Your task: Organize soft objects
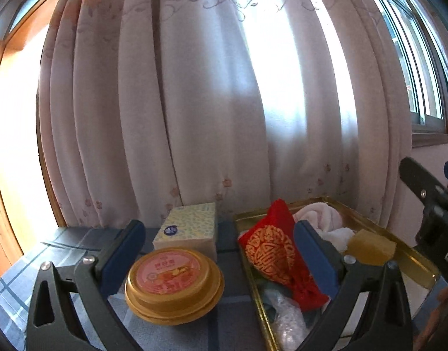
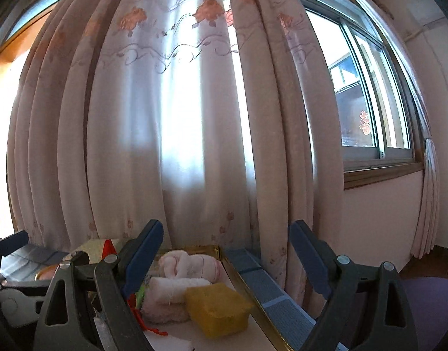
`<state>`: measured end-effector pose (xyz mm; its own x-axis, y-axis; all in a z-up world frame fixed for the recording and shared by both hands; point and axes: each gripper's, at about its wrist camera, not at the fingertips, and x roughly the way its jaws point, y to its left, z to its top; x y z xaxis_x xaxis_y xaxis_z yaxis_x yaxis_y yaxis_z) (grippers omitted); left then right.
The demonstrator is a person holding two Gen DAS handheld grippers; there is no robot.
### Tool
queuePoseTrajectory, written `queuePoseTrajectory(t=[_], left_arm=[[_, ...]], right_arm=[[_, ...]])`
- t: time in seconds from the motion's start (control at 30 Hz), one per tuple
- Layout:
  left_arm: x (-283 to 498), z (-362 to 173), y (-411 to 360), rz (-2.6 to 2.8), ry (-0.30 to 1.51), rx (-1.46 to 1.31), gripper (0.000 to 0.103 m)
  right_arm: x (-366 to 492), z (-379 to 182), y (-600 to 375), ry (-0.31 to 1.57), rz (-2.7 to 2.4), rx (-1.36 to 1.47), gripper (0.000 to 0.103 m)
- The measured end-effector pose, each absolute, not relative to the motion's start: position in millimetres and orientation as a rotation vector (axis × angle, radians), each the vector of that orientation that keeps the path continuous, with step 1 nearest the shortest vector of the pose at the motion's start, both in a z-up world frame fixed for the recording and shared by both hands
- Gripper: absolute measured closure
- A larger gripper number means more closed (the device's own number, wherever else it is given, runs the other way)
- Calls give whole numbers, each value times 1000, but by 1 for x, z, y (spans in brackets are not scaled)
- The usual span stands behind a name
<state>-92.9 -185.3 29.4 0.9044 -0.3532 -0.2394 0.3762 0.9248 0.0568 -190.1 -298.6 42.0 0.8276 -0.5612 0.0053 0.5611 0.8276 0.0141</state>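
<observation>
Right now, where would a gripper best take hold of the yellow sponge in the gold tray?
Probably across the yellow sponge's two long side faces, coming from above. It lies flat in the gold tray with its top bare, while rolled towels press against its far-left side.

Floral curtain, window, tissue box, round gold tin

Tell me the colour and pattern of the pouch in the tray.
Red pouch with a round gold emblem; clearest in the left wrist view.
</observation>
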Motion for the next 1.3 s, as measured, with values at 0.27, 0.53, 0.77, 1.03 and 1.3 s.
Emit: queuePoseTrajectory(t=[0.27, 0.53, 0.77, 1.03, 1.3], left_arm=[[-93, 30, -177, -386, 232, 67, 0], [-92, 28, -172, -387, 256, 42, 0], [-94, 29, -173, -382, 251, 47, 0], [-95, 29, -173, -383, 255, 41, 0], [-95, 30, -173, -386, 255, 39, 0]], right_arm=[[-190, 41, -298, -30, -599, 25, 12], [-202, 39, -291, -85, -606, 15, 5], [-203, 39, -294, -74, -610, 18, 4], [-201, 40, -297, -60, -608, 20, 4], [-200, 40, -298, -54, -608, 20, 4]])
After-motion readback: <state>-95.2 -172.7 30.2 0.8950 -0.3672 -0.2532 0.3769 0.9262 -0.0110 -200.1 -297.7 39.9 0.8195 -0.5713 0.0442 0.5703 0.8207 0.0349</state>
